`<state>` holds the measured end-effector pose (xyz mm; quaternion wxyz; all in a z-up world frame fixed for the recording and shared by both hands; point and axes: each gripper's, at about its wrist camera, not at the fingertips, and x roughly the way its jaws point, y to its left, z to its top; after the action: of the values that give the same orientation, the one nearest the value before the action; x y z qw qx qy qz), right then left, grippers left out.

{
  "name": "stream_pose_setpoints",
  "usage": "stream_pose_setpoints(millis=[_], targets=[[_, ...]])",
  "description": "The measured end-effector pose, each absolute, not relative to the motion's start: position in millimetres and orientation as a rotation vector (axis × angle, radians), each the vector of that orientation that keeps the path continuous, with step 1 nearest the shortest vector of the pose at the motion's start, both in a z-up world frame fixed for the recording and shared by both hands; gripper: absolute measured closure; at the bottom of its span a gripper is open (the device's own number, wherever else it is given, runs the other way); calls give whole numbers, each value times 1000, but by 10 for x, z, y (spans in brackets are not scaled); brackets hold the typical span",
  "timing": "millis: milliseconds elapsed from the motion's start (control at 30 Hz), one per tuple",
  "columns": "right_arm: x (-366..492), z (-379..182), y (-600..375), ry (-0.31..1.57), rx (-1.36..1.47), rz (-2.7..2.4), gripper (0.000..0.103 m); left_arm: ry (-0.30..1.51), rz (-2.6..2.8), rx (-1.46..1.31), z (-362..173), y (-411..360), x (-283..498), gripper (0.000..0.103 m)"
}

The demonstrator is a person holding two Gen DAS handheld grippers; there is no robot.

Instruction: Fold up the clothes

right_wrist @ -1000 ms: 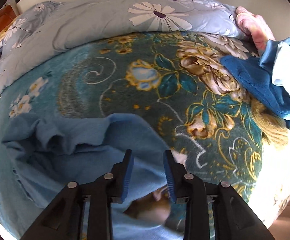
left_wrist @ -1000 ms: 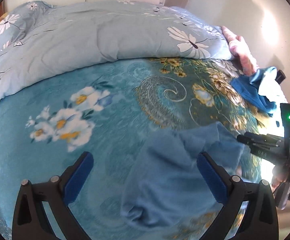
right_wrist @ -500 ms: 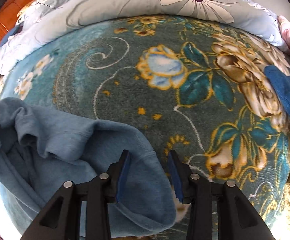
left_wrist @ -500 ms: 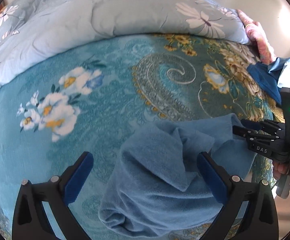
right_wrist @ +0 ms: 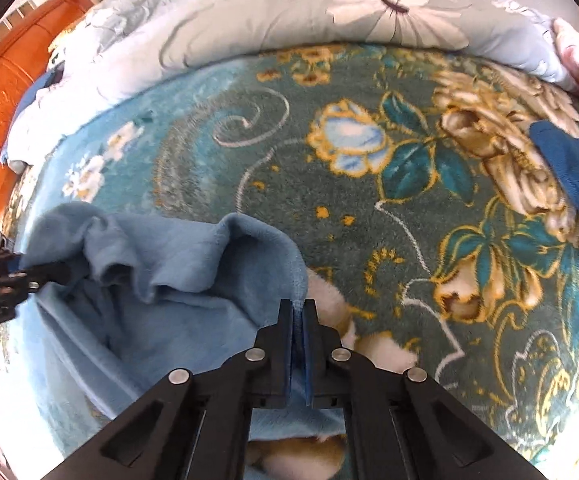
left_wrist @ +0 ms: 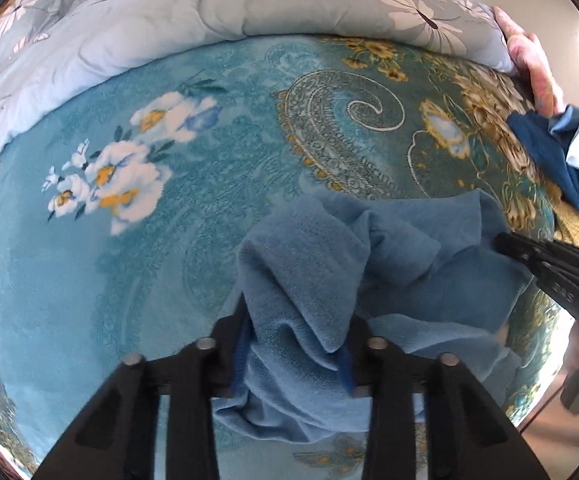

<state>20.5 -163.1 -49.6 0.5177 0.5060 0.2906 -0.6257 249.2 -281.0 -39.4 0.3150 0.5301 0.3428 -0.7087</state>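
A light blue fleece garment (left_wrist: 309,248) lies crumpled on the teal floral blanket (left_wrist: 89,280). My left gripper (left_wrist: 297,314) points steeply down, its jaws closing on a thick bunched fold of the garment that fills the gap between the pads. In the right wrist view the same garment (right_wrist: 177,264) spreads to the left, and my right gripper (right_wrist: 298,306) is shut on its hem edge, a thin strip of cloth pinched between the blue pads. Each gripper shows in the other's view: the right gripper (left_wrist: 505,242) at the garment's right side, the left gripper (right_wrist: 59,271) at its left.
A pale blue quilt (left_wrist: 209,12) with daisy print is heaped along the far side of the bed. Dark blue clothes (right_wrist: 577,164) and a pink item (left_wrist: 537,64) lie at the right edge. Orange wooden furniture (right_wrist: 1,92) stands at the left.
The left jaws went from wide open to closed around the garment's bunched fold. The right jaws shut on the hem. Both views have come closer to the bed.
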Motion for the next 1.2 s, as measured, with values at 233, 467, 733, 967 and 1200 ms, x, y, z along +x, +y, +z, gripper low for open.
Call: stream_pose_setpoints(millis=[233, 467, 733, 967, 1200], targets=[[432, 72, -1483, 592, 1167, -1645, 99, 991, -1902, 1283, 3, -2836, 2922, 83], [715, 1034, -1269, 424, 1093, -1824, 99, 867, -2079, 1197, 896, -2810, 3412, 83], [1288, 2463, -1234, 330, 880, -1897, 99, 786, -2243, 1081, 1749, -2803, 3923, 81], [1942, 3247, -1349, 396, 694, -1839, 99, 784, -2273, 1107, 1545, -2660, 4188, 80], [2436, 3440, -1452, 478, 631, -1785, 99, 804, -2280, 1149, 1296, -2395, 4275, 76]])
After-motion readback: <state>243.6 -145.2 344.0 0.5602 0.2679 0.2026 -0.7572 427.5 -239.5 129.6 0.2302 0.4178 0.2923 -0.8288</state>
